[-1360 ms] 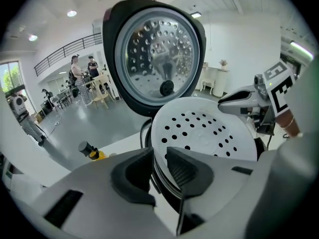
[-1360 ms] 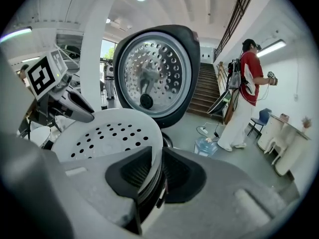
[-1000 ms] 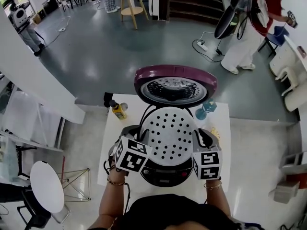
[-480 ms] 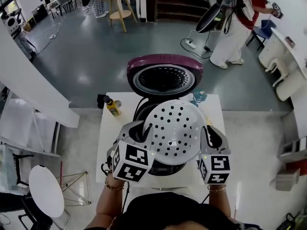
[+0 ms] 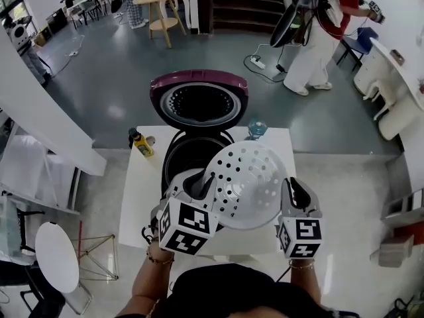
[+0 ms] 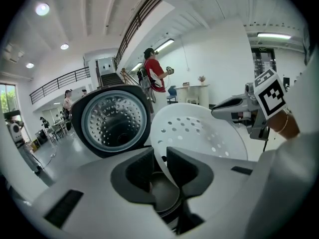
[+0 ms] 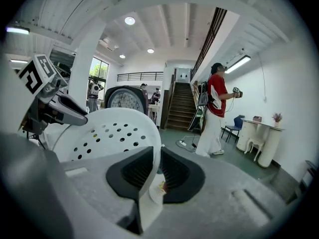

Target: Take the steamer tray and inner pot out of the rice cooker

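White perforated plastic steamer tray (image 5: pixel 246 184) hangs tilted over the open purple-lidded rice cooker (image 5: pixel 169 159), left gripper (image 5: pixel 198 185) and right gripper (image 5: pixel 293 189) each pinching opposite rim edges (judged light, stiff, thin-walled; the rim is the sensible hold).

We see the steamer tray (image 5: pixel 248 184) white, dotted with small round holes, and the rice cooker (image 5: pixel 199 79) plum-purple on its lid, silvery and dimpled inside, its inner pot (image 5: pixel 192 156) dark. Left of the rice cooker a bottle (image 5: pixel 140 143) is yellow on the white table (image 5: pixel 140 201). The left gripper (image 5: pixel 201 184) and right gripper (image 5: pixel 292 189) are grey, black inside the jaws, with black-and-white square markers.
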